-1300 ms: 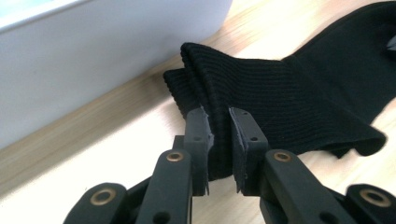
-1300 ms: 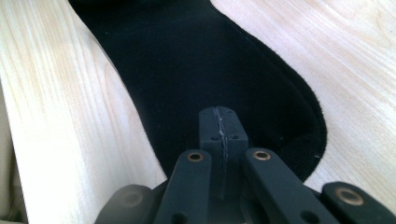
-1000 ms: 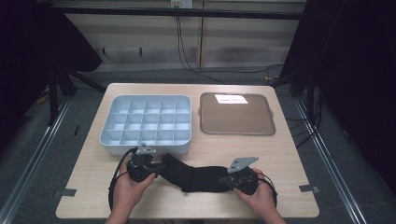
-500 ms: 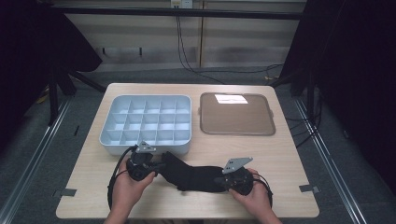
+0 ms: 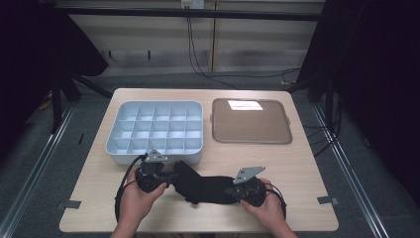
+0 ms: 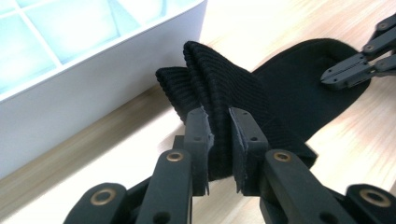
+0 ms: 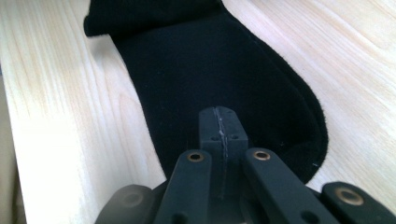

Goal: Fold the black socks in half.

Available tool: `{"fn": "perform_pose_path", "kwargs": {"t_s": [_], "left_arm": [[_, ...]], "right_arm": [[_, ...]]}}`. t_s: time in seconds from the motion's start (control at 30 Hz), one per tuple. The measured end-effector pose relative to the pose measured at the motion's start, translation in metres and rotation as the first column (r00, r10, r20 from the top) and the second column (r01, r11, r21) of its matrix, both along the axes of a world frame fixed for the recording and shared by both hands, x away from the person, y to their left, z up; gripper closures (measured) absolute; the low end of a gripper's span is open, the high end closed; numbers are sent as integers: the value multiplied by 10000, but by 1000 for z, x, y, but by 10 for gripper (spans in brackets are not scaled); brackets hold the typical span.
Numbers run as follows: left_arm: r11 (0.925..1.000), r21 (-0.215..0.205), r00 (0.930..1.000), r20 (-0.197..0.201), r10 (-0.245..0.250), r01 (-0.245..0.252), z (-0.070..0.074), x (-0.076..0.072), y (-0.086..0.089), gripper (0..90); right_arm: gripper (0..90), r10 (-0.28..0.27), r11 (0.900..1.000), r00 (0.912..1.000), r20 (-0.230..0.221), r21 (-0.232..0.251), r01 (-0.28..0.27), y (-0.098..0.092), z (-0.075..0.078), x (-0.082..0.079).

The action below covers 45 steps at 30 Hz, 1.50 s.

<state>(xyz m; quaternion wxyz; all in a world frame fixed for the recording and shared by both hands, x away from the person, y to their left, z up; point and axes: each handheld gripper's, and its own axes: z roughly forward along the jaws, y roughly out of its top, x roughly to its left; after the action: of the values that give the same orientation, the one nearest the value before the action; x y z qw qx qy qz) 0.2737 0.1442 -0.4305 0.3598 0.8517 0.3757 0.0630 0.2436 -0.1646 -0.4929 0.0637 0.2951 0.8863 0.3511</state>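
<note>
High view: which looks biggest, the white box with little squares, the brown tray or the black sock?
1 and 2. The white divided box and the brown tray look about alike, too close to rank.
3. The black sock, stretched between the two grippers, looks smallest.

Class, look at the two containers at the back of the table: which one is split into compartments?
The pale blue box on the left, with a grid of small compartments. The brown tray beside it is one flat, undivided surface.

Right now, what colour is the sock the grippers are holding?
The sock is plain black, with a ribbed cuff. It shows best in the left gripper view.
</note>
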Motion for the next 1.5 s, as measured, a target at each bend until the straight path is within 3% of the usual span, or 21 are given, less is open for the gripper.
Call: {"fn": "perform_pose_path", "kwargs": {"t_s": [0.33,0.43,0.5,0.63,1.1,1.37,1.5], "left_arm": [[9993,-142,9994,14,-350,350,3,-1,-15,781],[9988,-12,9988,23,-489,489,2,-1,-22,781],[9985,-203,9987,-22,-513,513,2,0,-26,781],[9976,-52,9975,-60,-698,697,1,2,-34,780],[9902,243,9905,-145,-1371,1374,-5,-2,-70,780],[9888,267,9890,-208,-1464,1469,-6,-2,-77,779],[9896,262,9898,-204,-1413,1418,-6,-1,-73,780]], "right_arm": [[900,-29,9999,9999,-104,97,30,7,-1,2],[900,91,9999,10000,0,108,-91,9,-1,3],[900,-1,9994,9999,-161,348,7,12,-2,3],[900,341,9993,9993,141,-127,-339,17,0,2],[900,476,9988,9985,253,-89,-473,18,0,2],[900,468,9989,9984,302,-116,-465,16,3,2],[900,157,9995,9992,356,274,-167,6,12,2]]}}
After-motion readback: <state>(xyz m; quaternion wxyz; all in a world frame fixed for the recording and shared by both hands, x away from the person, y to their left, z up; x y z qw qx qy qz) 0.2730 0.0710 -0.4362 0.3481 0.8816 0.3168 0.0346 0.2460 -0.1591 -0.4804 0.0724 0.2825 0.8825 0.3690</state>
